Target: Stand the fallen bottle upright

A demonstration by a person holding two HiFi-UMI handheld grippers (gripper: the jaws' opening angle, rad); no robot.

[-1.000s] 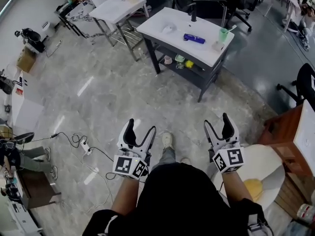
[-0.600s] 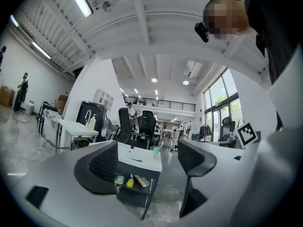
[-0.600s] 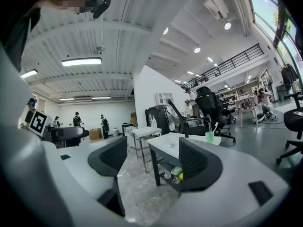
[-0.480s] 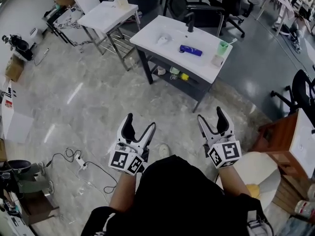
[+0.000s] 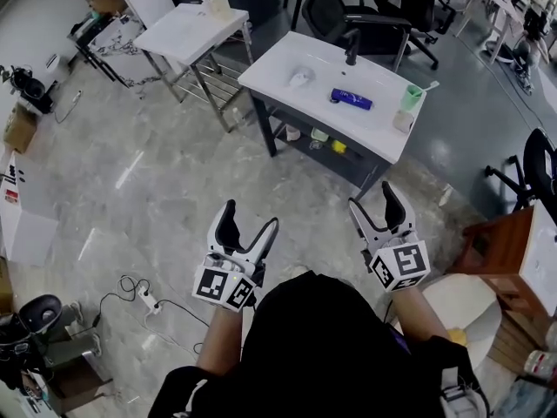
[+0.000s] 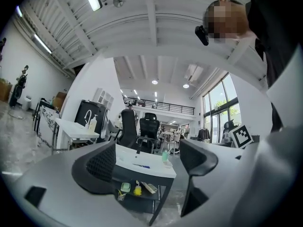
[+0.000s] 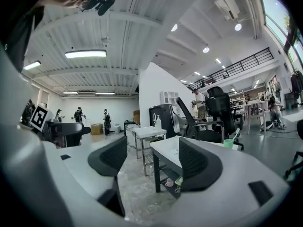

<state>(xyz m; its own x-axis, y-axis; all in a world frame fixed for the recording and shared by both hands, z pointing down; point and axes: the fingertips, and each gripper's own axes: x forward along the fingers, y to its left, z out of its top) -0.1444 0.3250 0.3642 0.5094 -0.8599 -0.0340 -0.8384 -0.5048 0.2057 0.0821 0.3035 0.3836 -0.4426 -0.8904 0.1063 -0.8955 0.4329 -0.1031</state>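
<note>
The blue bottle [image 5: 352, 100] lies on its side on the white sink-top table [image 5: 277, 63], far ahead of both grippers. Seen from the left gripper view it is a thin blue bar [image 6: 141, 165] on the table top. My left gripper [image 5: 251, 218] is held level at the lower left. Its jaws have just been opening and stand wide apart with nothing between them [image 6: 147, 158]. At the lower right, my right gripper [image 5: 372, 198] is also open and empty [image 7: 154, 160]. Both point toward the table across bare floor.
A green cup with a toothbrush [image 5: 410, 97], a black faucet [image 5: 352, 50] and a small white item [image 5: 299, 77] share the table top. Small items sit on its lower shelf [image 5: 324, 138]. A second white table [image 5: 187, 31] stands left, office chairs [image 5: 352, 11] behind, a wooden cabinet [image 5: 498, 244] right, and cables [image 5: 139, 296] lie on the floor.
The person has walked forward, so the floor cables slid down and back in the head view. Both grippers kept their pose ahead of the body. The left jaws spread slightly wider.
</note>
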